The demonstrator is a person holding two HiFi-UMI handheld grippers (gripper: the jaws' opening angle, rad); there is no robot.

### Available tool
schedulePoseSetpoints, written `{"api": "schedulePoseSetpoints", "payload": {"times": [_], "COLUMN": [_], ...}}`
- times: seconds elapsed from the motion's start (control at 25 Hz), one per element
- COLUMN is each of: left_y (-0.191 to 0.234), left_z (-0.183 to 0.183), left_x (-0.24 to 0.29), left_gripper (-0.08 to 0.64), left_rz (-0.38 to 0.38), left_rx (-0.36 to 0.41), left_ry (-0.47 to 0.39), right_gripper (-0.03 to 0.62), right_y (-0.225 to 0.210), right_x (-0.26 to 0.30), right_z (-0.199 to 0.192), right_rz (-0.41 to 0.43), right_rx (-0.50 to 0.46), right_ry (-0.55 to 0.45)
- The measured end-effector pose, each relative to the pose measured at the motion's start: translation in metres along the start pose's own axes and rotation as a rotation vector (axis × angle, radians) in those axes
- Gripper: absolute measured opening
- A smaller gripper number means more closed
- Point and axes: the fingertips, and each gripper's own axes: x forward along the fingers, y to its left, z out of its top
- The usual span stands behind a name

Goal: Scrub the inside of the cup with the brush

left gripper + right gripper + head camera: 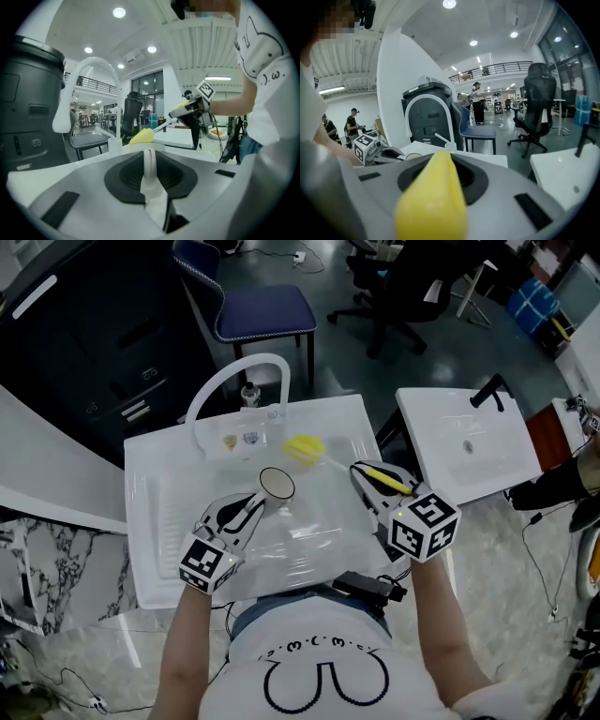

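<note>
**A:** Where's the cup [277, 484]?

**B:** At the tip of the left gripper [255, 505], pinched between the jaws by its thin white handle [149, 164]. It's small and pale, roughly upright, with the round mouth facing up.

**A:** And the brush [337, 462]?

**B:** Its fat yellow grip is clamped in the right gripper [366, 472]. A thin white stem runs out ahead of those jaws to a yellow sponge head [303, 448].

**A:** Is that head inside the cup?

**B:** No. It hangs just past the rim, ahead of the left gripper and outside the mouth.

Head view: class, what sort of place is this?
Likely an open office or lab, not a kitchen: a white sink with an arched tap, a blue chair and a swivel chair behind.
</note>
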Motion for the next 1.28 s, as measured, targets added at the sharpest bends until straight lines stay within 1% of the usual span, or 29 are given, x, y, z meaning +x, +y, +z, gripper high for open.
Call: {"api": "schedulePoseSetpoints", "payload": {"times": [0.12, 0.2, 0.36, 0.44, 0.56, 0.68, 0.84, 1.04, 1.12, 1.28], "left_y": [0.001, 0.003, 0.008, 0.01, 0.016, 0.02, 0.025, 0.029, 0.03, 0.031], "left_z": [0.005, 0.008, 0.009, 0.011, 0.017, 0.024, 0.033, 0.038, 0.041, 0.048], "left_x": [-0.006, -0.009, -0.017, -0.024, -0.035, -0.043, -0.048, -0.049, -0.051, -0.056], "left_gripper": [0.071, 0.071, 0.071, 0.071, 0.071, 0.071, 0.071, 0.071, 0.071, 0.071], "left_rz": [0.024, 0.039, 0.079, 0.115, 0.182, 0.211, 0.239, 0.299, 0.306, 0.315], "left_rx": [-0.07, -0.12, -0.227, -0.25, -0.255, -0.251, -0.206, -0.145, -0.139, -0.135], "left_ry": [-0.059, -0.094, -0.154, -0.18, -0.221, -0.248, -0.244, -0.203, -0.205, -0.222], "right_gripper": [0.044, 0.044, 0.044, 0.044, 0.044, 0.044, 0.044, 0.044, 0.044, 0.044], "right_y": [0.009, 0.017, 0.029, 0.032, 0.035, 0.037, 0.041, 0.047, 0.05, 0.059], "right_x": [-0.004, -0.005, -0.01, -0.012, -0.013, -0.011, -0.006, 0.0, 0.004, 0.009], "right_z": [-0.006, -0.007, -0.007, -0.007, -0.007, -0.007, -0.006, -0.011, -0.014, -0.016], "right_rz": [-0.033, -0.037, -0.069, -0.081, -0.092, -0.101, -0.108, -0.133, -0.133, -0.105], "right_rx": [0.057, 0.067, 0.006, -0.02, -0.025, -0.021, -0.049, -0.108, -0.12, -0.129], "right_ry": [-0.029, -0.042, -0.045, -0.05, -0.067, -0.08, -0.084, -0.08, -0.078, -0.08]}}
